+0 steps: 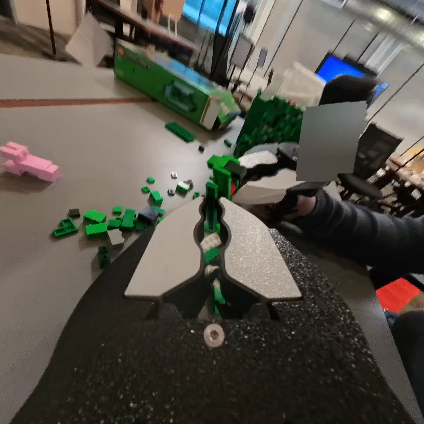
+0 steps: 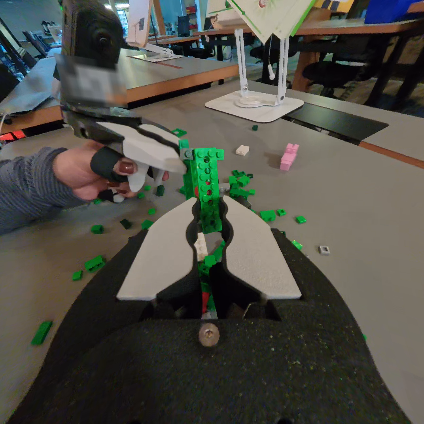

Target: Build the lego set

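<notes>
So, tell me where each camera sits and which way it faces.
Left wrist view: on the left gripper, looking along its jaws at the green tower; the right gripper and a sleeve show.
Right wrist view: on the right gripper, facing the green tower; the left gripper and a hand show.
Shared: green tower, pink model.

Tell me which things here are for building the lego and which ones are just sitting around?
For the job:
- tower
- left gripper and right gripper, both shut on the tower
- loose green bricks

Just lying about:
- pink pig
- green box
- white stand
</notes>
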`<move>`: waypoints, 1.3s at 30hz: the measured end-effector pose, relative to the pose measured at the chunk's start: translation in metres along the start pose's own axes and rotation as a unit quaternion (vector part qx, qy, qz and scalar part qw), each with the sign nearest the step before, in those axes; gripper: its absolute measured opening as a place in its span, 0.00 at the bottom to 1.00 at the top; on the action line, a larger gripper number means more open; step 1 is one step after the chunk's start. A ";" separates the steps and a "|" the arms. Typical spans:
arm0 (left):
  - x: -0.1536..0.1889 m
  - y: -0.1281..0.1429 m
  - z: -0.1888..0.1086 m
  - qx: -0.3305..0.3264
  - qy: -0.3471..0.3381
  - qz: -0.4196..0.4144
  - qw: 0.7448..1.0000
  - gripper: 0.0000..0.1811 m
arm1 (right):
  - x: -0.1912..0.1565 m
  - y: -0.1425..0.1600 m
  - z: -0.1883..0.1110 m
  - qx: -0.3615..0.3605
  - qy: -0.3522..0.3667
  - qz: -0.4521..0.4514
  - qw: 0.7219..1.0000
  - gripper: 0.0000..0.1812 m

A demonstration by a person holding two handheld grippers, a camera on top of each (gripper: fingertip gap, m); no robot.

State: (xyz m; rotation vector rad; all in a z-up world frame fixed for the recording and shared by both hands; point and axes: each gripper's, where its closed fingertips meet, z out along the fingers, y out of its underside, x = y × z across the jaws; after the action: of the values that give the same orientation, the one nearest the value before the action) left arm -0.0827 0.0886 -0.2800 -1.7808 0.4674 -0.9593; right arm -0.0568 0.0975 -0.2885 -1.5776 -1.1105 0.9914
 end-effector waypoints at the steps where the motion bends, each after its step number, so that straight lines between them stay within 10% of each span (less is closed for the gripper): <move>1: 0.000 0.007 0.002 -0.024 0.001 0.000 1.000 0.04 | 0.001 0.001 -0.001 -0.002 -0.002 0.004 1.000 0.09; 7: 0.009 0.007 0.007 -0.024 0.007 0.045 0.999 0.20 | 0.014 0.014 -0.003 -0.055 0.038 -0.030 0.997 0.08; 25: -0.002 0.011 0.007 -0.093 -0.163 0.338 0.922 0.06 | -0.005 0.025 0.005 -0.124 0.057 -0.134 0.982 0.08; 39: 0.009 0.032 0.000 -0.141 -0.021 0.206 0.968 0.07 | -0.021 0.022 -0.008 -0.103 0.000 -0.341 0.934 0.09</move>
State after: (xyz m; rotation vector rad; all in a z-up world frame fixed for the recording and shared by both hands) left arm -0.0734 0.0688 -0.3053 -1.8482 0.9443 -0.5815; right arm -0.0506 0.0718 -0.3060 -1.1911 -1.6478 0.4146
